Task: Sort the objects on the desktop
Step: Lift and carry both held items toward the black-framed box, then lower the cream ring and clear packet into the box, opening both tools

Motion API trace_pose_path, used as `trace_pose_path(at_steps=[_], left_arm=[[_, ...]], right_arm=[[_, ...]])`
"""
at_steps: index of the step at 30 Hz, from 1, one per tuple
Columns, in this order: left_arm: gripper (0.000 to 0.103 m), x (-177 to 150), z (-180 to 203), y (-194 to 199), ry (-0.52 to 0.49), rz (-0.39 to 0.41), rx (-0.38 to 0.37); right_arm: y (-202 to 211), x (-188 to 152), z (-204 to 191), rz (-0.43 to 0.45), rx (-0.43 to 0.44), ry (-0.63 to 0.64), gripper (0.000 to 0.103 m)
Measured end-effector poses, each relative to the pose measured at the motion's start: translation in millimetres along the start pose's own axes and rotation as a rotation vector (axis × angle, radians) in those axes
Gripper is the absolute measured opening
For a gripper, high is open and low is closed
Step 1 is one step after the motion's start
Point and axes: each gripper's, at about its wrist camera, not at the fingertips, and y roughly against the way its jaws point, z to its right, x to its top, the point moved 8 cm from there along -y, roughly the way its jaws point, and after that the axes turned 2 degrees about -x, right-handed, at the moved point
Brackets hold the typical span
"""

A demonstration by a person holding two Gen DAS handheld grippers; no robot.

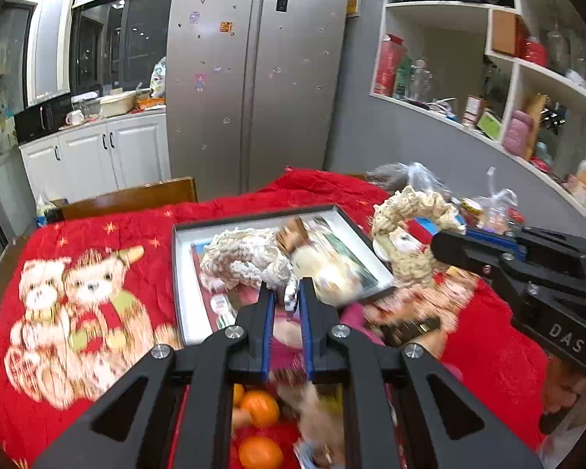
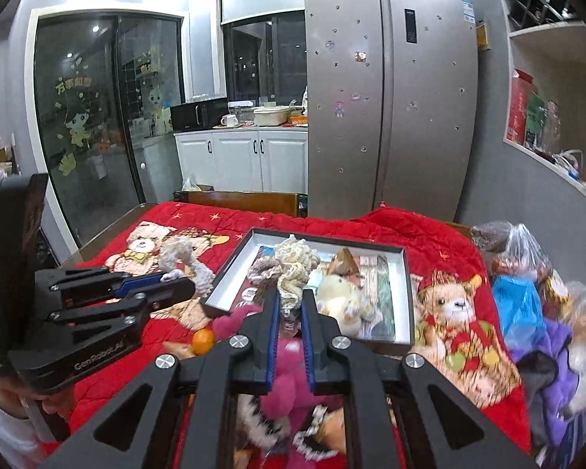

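Cream crocheted pieces held at tray (image 1: 183, 273) on red-covered worktop (image 1: 97, 226).
Left gripper (image 1: 287, 293) jaws clenched on crocheted piece (image 1: 246, 258); right gripper (image 2: 291, 301) jaws grasping second crocheted piece (image 2: 295, 265).

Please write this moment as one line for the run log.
left tongs: shut on cream knit piece | right tongs: shut on beige knit piece | tray: on red cloth

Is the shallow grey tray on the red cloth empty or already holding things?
Holding things. The tray contains a crocheted yarn piece, a pale plush toy and printed paper.

Cream knitted toy (image 2: 293, 273) (gripped), over tray (image 2: 408, 293)
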Motion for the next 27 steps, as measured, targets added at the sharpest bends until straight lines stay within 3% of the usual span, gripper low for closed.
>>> trace_pose_path(at_steps=[10,20,27], left_arm=[[0.013,55,-47,-102,0.083,-0.021,0.081],[0.013,29,-76,-153,0.083,-0.067,0.119],[0.013,16,-86,-169,0.101,-0.104,0.108]], right_arm=[[-101,43,27,-0.041,-0.063,0.038,0.011],[-175,20,48,-0.136,-0.052,0.011,0.011],[-189,6,55,-0.175,-0.063,0.004,0.011]])
